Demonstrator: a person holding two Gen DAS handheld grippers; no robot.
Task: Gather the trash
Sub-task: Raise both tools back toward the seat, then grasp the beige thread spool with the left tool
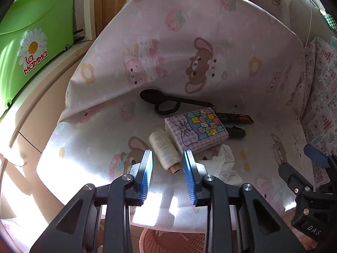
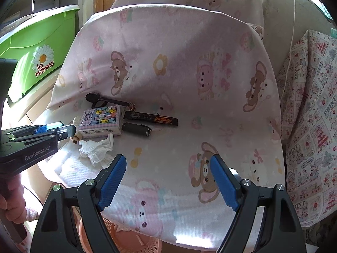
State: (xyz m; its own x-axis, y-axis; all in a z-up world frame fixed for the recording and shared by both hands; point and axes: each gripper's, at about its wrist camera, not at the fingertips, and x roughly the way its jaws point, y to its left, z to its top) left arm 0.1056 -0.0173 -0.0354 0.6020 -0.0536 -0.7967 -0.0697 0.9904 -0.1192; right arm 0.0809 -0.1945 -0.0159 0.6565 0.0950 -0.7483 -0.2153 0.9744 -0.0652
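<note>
Several items beside thread spool (image 1: 166,150): tissue pack (image 1: 197,131), crumpled tissue (image 1: 223,163), black spoon (image 1: 168,99).

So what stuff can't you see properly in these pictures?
- Pink basket: both views, mostly hidden under the cloth-covered seat and the jaws.
- Thread spool: right view, mostly behind the left gripper.
- Black spoon: handle end hidden behind the tissue pack.
- Green tub: cut off by the left view's edge.
</note>
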